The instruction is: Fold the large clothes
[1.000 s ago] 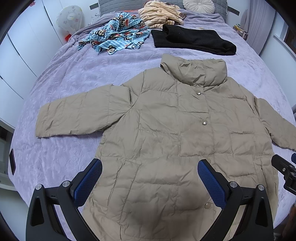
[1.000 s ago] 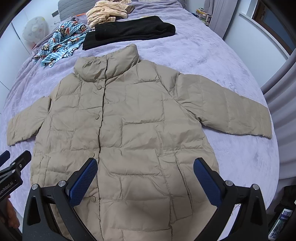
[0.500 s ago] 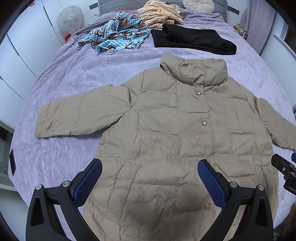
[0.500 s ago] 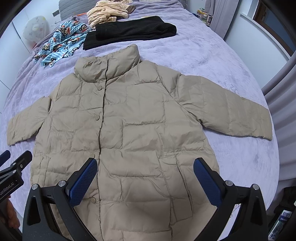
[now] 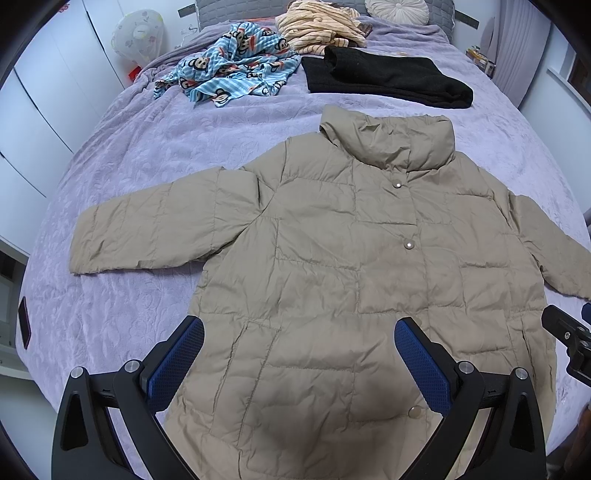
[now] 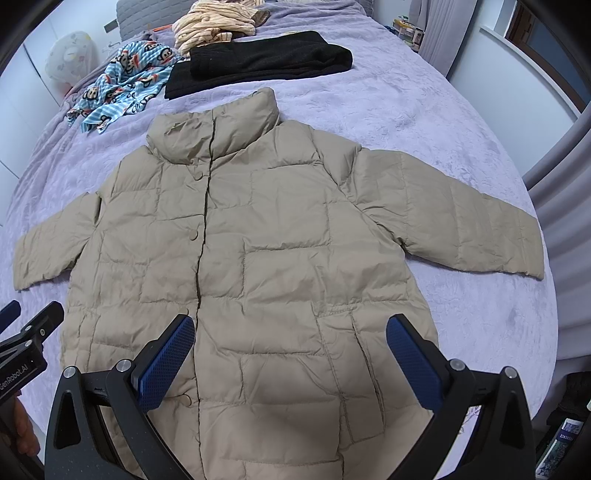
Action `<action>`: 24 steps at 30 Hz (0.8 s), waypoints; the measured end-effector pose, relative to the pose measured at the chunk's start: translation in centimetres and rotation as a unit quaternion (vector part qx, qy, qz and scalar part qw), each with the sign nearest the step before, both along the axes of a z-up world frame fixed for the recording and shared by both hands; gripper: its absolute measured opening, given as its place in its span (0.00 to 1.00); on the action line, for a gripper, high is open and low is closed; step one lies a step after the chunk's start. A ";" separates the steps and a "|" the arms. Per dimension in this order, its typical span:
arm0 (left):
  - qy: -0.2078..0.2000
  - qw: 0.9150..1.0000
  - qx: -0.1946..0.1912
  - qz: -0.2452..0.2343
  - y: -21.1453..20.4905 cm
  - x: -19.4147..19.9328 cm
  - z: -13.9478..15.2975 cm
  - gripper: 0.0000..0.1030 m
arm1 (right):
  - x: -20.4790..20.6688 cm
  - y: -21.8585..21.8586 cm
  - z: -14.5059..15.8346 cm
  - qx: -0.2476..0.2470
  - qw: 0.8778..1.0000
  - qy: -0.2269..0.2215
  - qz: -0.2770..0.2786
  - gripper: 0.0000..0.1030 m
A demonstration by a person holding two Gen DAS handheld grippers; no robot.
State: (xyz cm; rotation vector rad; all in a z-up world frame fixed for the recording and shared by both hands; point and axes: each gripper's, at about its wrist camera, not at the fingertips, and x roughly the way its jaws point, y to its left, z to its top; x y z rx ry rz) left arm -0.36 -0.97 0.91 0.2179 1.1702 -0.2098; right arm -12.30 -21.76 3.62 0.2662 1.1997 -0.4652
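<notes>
A beige puffer jacket [image 5: 332, 258] lies flat and front up on the purple bed, buttoned, collar away from me, both sleeves spread out. It also shows in the right wrist view [image 6: 277, 251]. My left gripper [image 5: 299, 354] is open and empty above the jacket's lower left hem. My right gripper [image 6: 290, 350] is open and empty above the lower right hem. Part of the right gripper shows at the right edge of the left wrist view [image 5: 569, 339]. Part of the left gripper shows at the left edge of the right wrist view [image 6: 26, 343].
At the far end of the purple bedspread [image 5: 122, 158] lie a blue monkey-print garment [image 5: 229, 70], a folded black garment [image 5: 388, 81] and a striped cream garment [image 5: 317, 26]. White wardrobe doors [image 5: 33, 122] stand on the left. A curtain [image 6: 565, 206] hangs on the right.
</notes>
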 end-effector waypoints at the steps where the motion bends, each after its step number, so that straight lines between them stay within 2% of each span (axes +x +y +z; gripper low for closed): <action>1: 0.000 1.000 0.000 0.000 0.0 0.0 0.0 1.00 | 0.1 0.0 0.0 0.000 1.000 0.000 0.000 1.00; 24: 0.001 1.000 0.000 0.001 0.1 0.1 -0.1 1.00 | 0.0 0.0 -0.1 0.001 1.000 0.001 0.000 1.00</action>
